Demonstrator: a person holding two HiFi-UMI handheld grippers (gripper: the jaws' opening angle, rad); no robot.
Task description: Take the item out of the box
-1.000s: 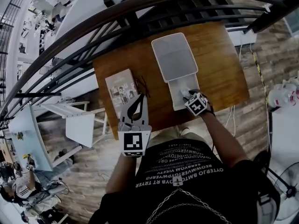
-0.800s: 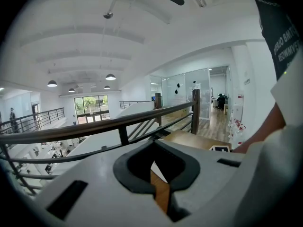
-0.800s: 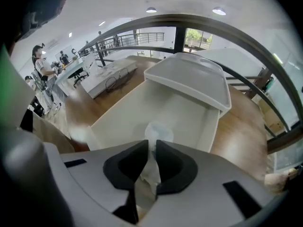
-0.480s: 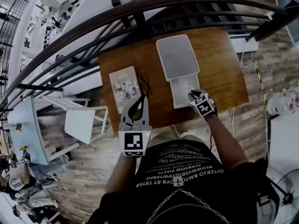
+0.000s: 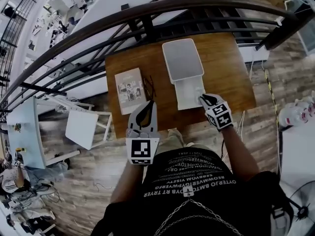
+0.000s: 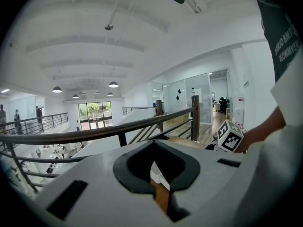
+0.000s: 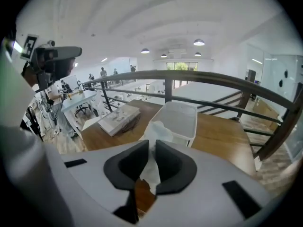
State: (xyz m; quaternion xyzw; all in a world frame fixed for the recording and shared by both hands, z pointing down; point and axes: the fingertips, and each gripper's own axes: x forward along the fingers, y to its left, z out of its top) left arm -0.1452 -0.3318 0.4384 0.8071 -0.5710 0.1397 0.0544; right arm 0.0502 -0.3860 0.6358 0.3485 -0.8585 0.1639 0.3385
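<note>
Surface: a wooden tabletop backed against a railing. The person stands at its near edge, so everything on it is within reach.
Container: a white box, open side up, towards the far edge and about midway along. With the top open, the contents can be lifted straight out.
Item: a thin white sheet, limp like tissue or film. It hangs just in front of the box's near wall, above the tabletop. I cannot tell whether any of it lies inside the box.
Right side: the right gripper hangs between the box and the near edge, tilted downward. Its jaws have just been closing and now pinch the sheet between the pads. The grip is narrow, as suits something so flimsy.
Left side: the left gripper is held near the near-left corner, well apart from the box. Its jaws are drawn together on nothing. I judge it idle, kept back so it does not crowd the lift.
Bystanders: a booklet lies flat by the left edge, with a thin dark loop just beside it. Neither seems part of the job.
Stage: by my reckoning the item is gripped and coming out.
Risk: a sheet this thin could slip or tear, so a slow, steady lift looks wise.
</note>
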